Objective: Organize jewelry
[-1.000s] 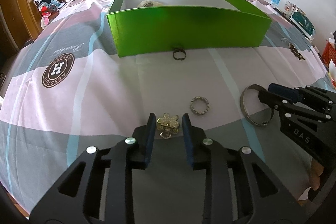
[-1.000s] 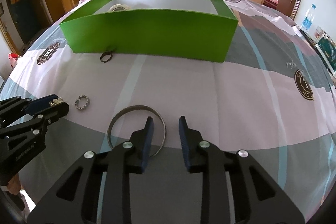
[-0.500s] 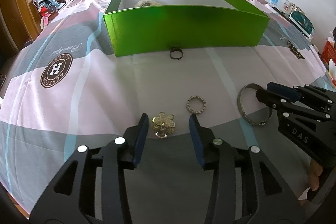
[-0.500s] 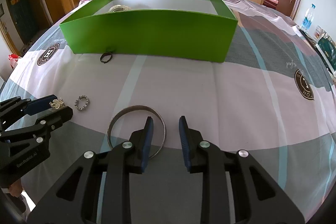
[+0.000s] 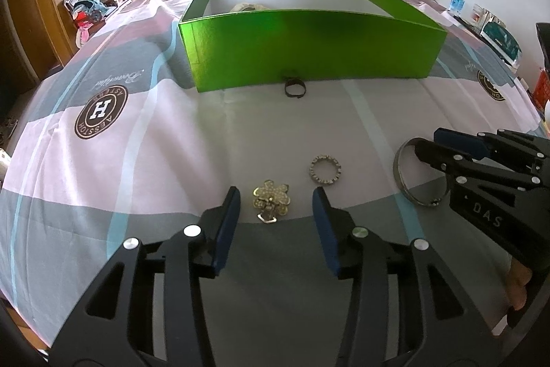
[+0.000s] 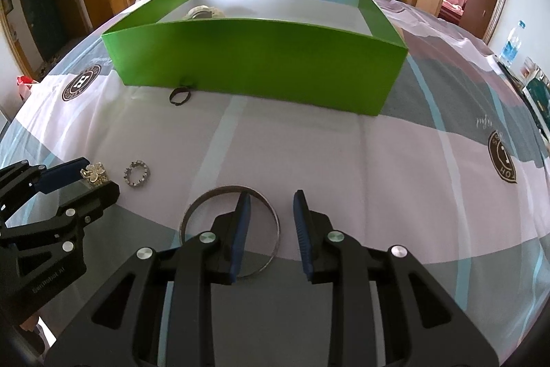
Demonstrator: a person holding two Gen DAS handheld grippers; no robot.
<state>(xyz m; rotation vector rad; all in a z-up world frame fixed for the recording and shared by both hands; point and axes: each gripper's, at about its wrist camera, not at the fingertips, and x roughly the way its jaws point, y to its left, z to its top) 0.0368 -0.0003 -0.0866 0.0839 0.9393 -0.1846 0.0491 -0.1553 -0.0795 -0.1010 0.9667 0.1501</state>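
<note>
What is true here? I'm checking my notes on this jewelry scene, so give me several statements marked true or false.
1. The gold flower brooch lies between the left gripper's jaws. True.
2. The green box is empty. False: a pale item lies inside.
3. The bangle is already in the box. False: it lies on the cloth.
4. A small dark ring lies just before the box's front wall. True.

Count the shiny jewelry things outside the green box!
4: a flower brooch between the left fingers, a beaded ring beside it, a bangle under the right gripper, a dark ring by the box.
</note>
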